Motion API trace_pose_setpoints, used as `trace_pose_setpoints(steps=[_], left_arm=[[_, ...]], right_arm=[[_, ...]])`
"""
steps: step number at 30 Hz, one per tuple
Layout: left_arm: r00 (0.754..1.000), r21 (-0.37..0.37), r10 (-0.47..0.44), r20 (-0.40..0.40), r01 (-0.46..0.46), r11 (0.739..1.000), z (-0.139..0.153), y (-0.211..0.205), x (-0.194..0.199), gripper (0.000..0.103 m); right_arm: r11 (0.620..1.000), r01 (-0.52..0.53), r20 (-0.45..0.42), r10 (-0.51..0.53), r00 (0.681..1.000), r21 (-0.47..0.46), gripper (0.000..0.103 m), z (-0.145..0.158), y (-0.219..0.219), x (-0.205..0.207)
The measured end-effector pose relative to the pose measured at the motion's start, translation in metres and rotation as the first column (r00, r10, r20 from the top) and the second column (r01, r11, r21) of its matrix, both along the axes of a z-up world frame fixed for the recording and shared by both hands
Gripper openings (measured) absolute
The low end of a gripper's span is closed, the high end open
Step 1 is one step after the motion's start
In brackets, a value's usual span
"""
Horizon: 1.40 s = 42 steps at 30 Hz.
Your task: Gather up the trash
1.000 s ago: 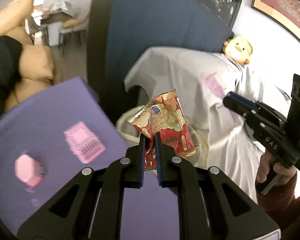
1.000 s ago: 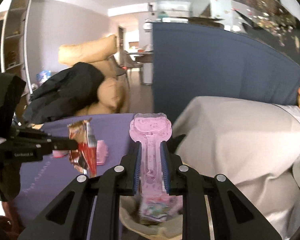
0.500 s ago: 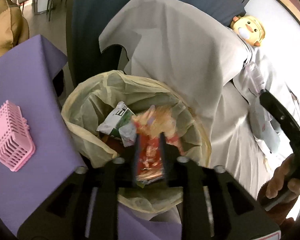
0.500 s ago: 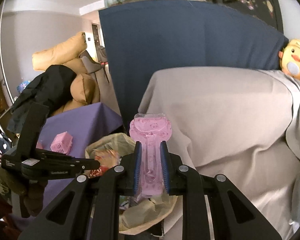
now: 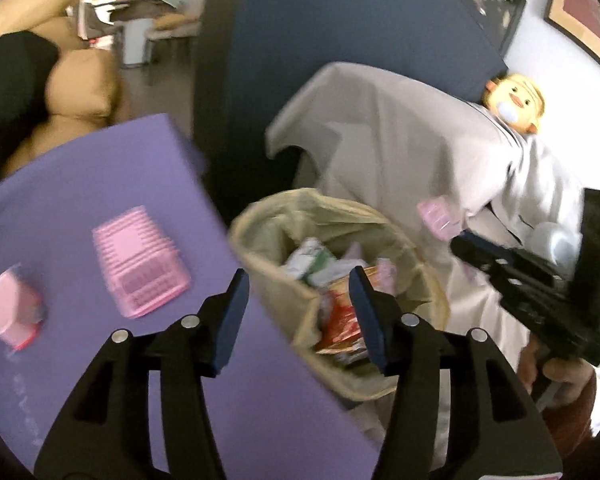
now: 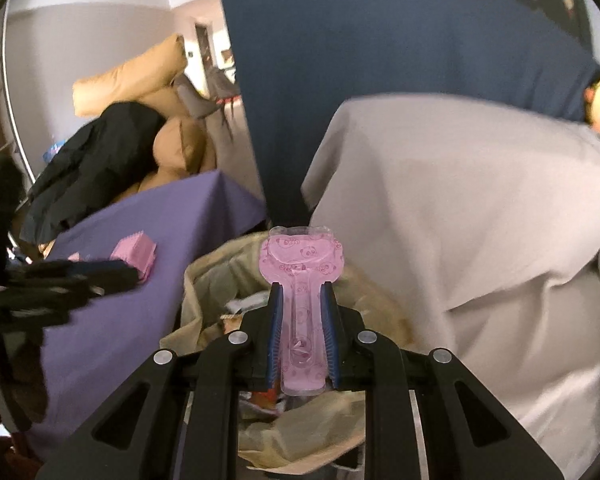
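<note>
My left gripper (image 5: 298, 286) is open and empty, just above the near rim of a bin lined with a beige bag (image 5: 268, 280). The red snack wrapper (image 5: 340, 320) lies inside the bin among other wrappers. My right gripper (image 6: 300, 300) is shut on a pink plastic blister pack (image 6: 302, 264) and holds it over the same bin (image 6: 204, 280). The right gripper also shows in the left wrist view (image 5: 480, 252), with the pink pack (image 5: 436, 216) at its tip.
A purple table (image 5: 60, 184) stands left of the bin, with a pink basket (image 5: 138, 260) and a pink box (image 5: 12, 312) on it. A grey-covered sofa (image 5: 400, 140) with a yellow plush toy (image 5: 514, 102) is to the right. A dark blue panel (image 5: 320, 40) stands behind.
My left gripper carried the red wrapper over the bin, opened and let it drop in, then drew back towards the table. My right gripper brought the pink pack lower, over the bin.
</note>
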<state>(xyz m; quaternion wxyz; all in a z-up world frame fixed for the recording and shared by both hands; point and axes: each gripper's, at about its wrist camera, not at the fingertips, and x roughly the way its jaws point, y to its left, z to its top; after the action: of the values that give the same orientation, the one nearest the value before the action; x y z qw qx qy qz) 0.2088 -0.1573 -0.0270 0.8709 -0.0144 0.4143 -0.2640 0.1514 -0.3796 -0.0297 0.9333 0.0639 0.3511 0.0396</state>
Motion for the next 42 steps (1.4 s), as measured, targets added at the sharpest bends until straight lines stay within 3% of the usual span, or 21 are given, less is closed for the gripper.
trace_pose_setpoints(steps=[4, 9, 13, 18, 19, 20, 22, 26, 30, 34, 37, 42], left_arm=[[0.997, -0.005, 0.081, 0.009, -0.081, 0.997, -0.003, 0.041, -0.011, 0.051], [0.988, -0.016, 0.157, 0.000, -0.157, 0.987, -0.013, 0.086, -0.023, 0.051], [0.979, -0.039, 0.203, -0.009, -0.203, 0.978, -0.018, 0.109, -0.028, 0.051], [0.965, -0.076, 0.261, -0.003, -0.261, 0.962, -0.020, 0.129, -0.037, 0.051], [0.963, -0.083, 0.271, 0.004, -0.269, 0.960, -0.019, 0.132, -0.040, 0.051], [0.961, -0.086, 0.275, 0.010, -0.273, 0.958, -0.018, 0.134, -0.043, 0.051], [0.958, -0.090, 0.285, 0.031, -0.281, 0.955, -0.014, 0.138, -0.052, 0.057], [0.954, -0.085, 0.290, 0.074, -0.284, 0.955, -0.003, 0.140, -0.077, 0.066], [0.951, -0.049, 0.280, 0.129, -0.276, 0.960, 0.008, 0.136, -0.109, 0.086], [0.928, -0.003, 0.298, 0.225, -0.305, 0.952, 0.020, 0.135, -0.141, 0.088], [0.911, 0.000, 0.327, 0.251, -0.338, 0.941, 0.024, 0.142, -0.161, 0.088], [0.875, 0.029, 0.371, 0.312, -0.399, 0.916, 0.031, 0.146, -0.184, 0.088]], right_arm=[[0.999, -0.014, -0.109, 0.018, 0.994, 0.035, 0.019, -0.038, 0.011, 0.025], [0.999, -0.053, -0.228, 0.051, 0.972, 0.000, 0.019, -0.084, 0.035, 0.048], [0.998, -0.058, -0.278, 0.050, 0.959, -0.022, 0.019, -0.101, 0.046, 0.057], [0.998, -0.060, -0.311, 0.049, 0.949, -0.025, 0.020, -0.102, 0.052, 0.064], [0.998, -0.055, -0.325, 0.046, 0.945, -0.017, 0.026, -0.101, 0.051, 0.063], [0.999, -0.042, -0.327, 0.032, 0.944, -0.023, 0.038, -0.099, 0.051, 0.064], [0.999, -0.011, -0.298, -0.005, 0.955, -0.051, 0.048, -0.088, 0.048, 0.056], [1.000, 0.009, -0.238, -0.015, 0.971, -0.027, 0.054, -0.057, 0.048, 0.029], [0.999, -0.031, -0.146, 0.032, 0.989, 0.010, 0.057, -0.019, 0.066, -0.013], [0.996, -0.089, -0.053, 0.090, 0.995, 0.016, 0.057, 0.006, 0.093, -0.056], [0.991, -0.134, -0.010, 0.134, 0.991, 0.013, 0.057, 0.017, 0.114, -0.084], [0.994, -0.106, 0.020, 0.106, 0.994, -0.025, 0.057, 0.015, 0.135, -0.121]])
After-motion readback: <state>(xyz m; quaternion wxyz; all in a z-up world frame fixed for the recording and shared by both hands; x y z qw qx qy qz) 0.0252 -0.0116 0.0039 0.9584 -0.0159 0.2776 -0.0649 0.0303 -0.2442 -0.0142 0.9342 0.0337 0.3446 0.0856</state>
